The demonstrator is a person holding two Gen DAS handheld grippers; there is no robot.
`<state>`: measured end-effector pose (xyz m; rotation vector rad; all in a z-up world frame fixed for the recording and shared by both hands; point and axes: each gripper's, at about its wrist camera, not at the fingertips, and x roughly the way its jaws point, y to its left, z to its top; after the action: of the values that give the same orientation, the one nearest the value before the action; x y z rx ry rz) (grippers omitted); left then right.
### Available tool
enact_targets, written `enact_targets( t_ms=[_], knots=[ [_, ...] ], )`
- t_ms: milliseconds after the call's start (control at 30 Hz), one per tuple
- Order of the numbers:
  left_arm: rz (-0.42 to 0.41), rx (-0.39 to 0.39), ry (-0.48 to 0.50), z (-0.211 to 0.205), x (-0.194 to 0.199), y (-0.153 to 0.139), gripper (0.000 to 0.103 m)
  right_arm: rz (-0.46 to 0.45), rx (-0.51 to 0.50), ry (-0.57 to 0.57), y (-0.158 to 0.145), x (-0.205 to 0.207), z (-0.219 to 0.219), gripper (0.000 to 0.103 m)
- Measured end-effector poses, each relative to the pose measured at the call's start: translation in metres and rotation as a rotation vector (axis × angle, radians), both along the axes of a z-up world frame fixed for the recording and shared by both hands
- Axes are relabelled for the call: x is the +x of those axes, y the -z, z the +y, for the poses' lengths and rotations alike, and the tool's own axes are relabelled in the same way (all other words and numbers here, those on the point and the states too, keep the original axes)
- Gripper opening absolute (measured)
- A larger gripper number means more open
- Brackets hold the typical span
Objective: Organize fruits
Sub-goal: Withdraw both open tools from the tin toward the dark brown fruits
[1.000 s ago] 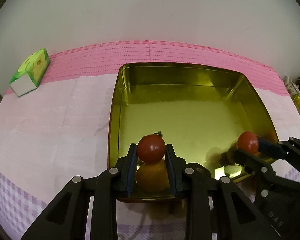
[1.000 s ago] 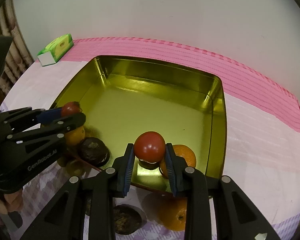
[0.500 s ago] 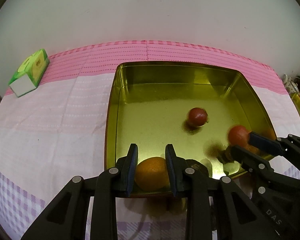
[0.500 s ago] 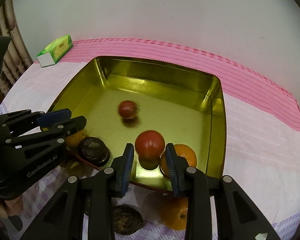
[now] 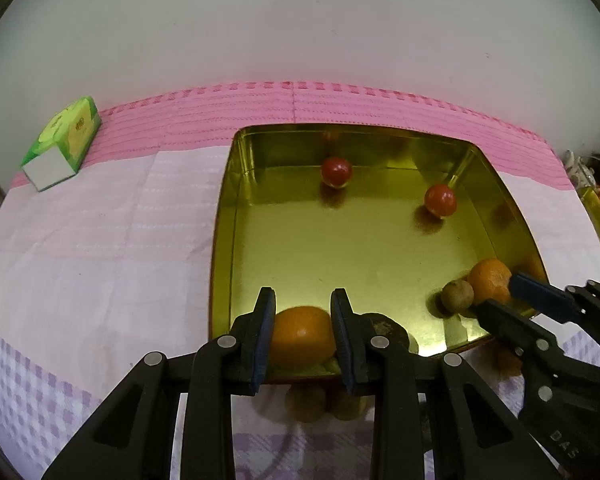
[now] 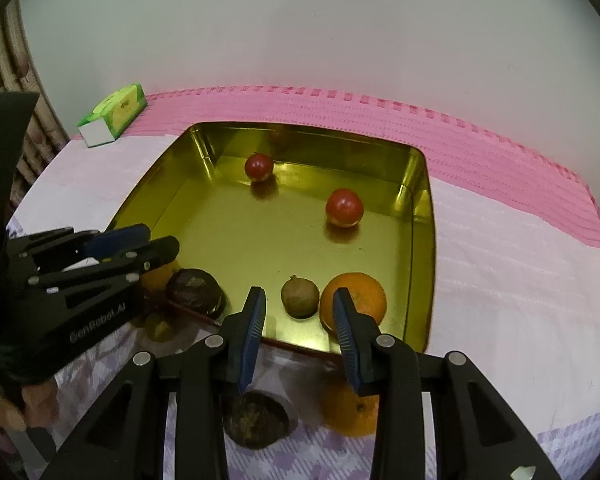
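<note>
Two red tomatoes lie loose in the gold tray (image 5: 220,240) (image 6: 424,240): one by the far wall (image 5: 336,171) (image 6: 259,166), the other toward the far right (image 5: 440,199) (image 6: 344,207). My left gripper (image 5: 303,296) (image 6: 160,240) hangs over the tray's near left corner, its jaws slightly apart and empty. An orange (image 5: 302,336) lies in the tray beneath it. My right gripper (image 6: 298,294) (image 5: 496,294) is over the near right corner. Its jaws are opening with nothing between them. Under it lie a small brown fruit (image 6: 299,296) and a second orange (image 6: 356,296).
A dark round fruit (image 6: 194,290) sits at the tray's near edge. In front of the tray, on the cloth, lie another dark fruit (image 6: 256,420), an orange (image 6: 350,412) and small yellowish fruits (image 5: 306,400). A green tissue box (image 5: 64,144) stands far left. A hand (image 6: 0,408) holds the left gripper.
Both grippers have let go of their tomatoes, the left one first. The tomatoes rolled to the far side of the tray. Both grippers have stayed in place.
</note>
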<state>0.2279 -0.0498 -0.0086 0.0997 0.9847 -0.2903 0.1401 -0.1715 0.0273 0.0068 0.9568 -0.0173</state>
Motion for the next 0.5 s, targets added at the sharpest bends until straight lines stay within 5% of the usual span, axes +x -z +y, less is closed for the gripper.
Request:
enact_targets(
  t_ms=[500],
  knots=[
    [-0.048, 0.004, -0.013, 0.041, -0.054, -0.017, 0.032, -0.028, 0.042, 0.052, -0.014, -0.045, -0.007, 0.033]
  ],
)
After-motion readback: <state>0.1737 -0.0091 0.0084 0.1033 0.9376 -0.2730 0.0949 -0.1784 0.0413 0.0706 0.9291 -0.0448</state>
